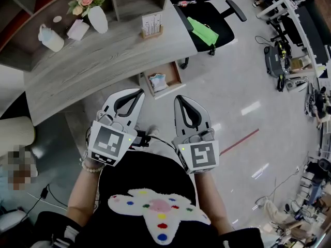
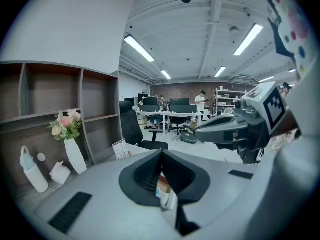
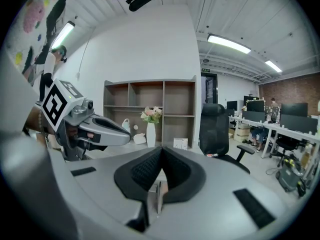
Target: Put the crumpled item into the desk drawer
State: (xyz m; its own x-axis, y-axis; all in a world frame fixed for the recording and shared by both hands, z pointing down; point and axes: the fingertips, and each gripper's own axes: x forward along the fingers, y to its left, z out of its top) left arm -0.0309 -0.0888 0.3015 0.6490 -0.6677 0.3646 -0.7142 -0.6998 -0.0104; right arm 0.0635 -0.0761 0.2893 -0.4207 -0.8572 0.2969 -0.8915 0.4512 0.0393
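Left hand-held gripper (image 1: 135, 94) and right hand-held gripper (image 1: 179, 99), both clenched with nothing between the jaws, held side by side near the desk (image 1: 103, 56). The crumpled item (image 1: 157, 81) lies inside the open drawer (image 1: 175, 73) below the desk's edge, apart from both.

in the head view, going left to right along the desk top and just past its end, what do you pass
white bottle → crumpled white item → white vase of flowers → small card stand → black office chair, off the desk's right end
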